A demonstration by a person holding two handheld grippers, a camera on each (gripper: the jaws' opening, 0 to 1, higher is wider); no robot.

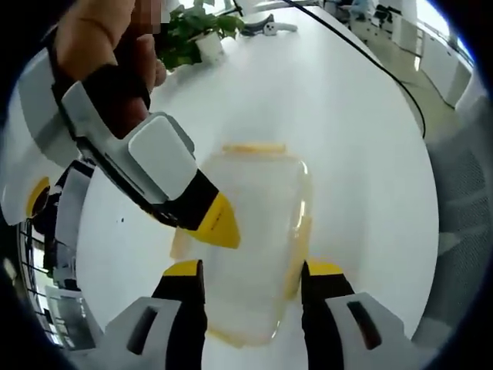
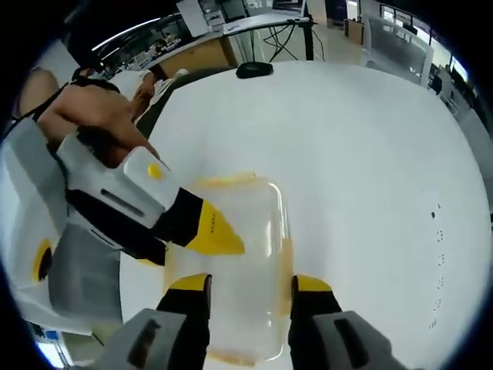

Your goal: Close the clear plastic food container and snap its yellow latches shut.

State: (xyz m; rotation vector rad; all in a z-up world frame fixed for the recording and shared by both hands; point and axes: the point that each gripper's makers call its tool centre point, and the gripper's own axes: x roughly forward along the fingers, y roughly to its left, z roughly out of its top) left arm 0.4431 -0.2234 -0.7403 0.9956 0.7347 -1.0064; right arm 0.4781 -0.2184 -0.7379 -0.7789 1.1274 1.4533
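— Well, how does the container look?

— Clear plastic container (image 1: pixel 258 247), rounded corners, lid on top, lying flat on the white tabletop (image 1: pixel 339 116). Yellow latches run along its edges: one at the far end (image 1: pixel 254 147), one down the right side (image 1: pixel 302 239). Whether they are snapped down I cannot tell.

— And the grippers?

— In the left gripper view, the left gripper (image 1: pixel 253 279) has its yellow-tipped jaws parted about as wide as the container, one on either side of its near end, holding nothing. The right gripper (image 1: pixel 216 220) comes in from the left, held in a person's hand (image 1: pixel 100 38), its yellow tip over the container's left edge; whether it is touching or how its jaws stand, I cannot tell.

— The right gripper view?

— Much the same picture. The container (image 2: pixel 239 270) lies between the right gripper's (image 2: pixel 248 287) parted jaws, which grasp nothing. The left gripper (image 2: pixel 212 231) reaches in from the left with its tip at the container's left edge.

— The surroundings?

— In the left gripper view, a potted plant (image 1: pixel 196 35) stands at the tabletop's far end, and a black cable (image 1: pixel 377 65) runs along the right. In the right gripper view, a dark round object (image 2: pixel 254 69) sits at the far edge, with office desks (image 2: pixel 192 50) beyond.
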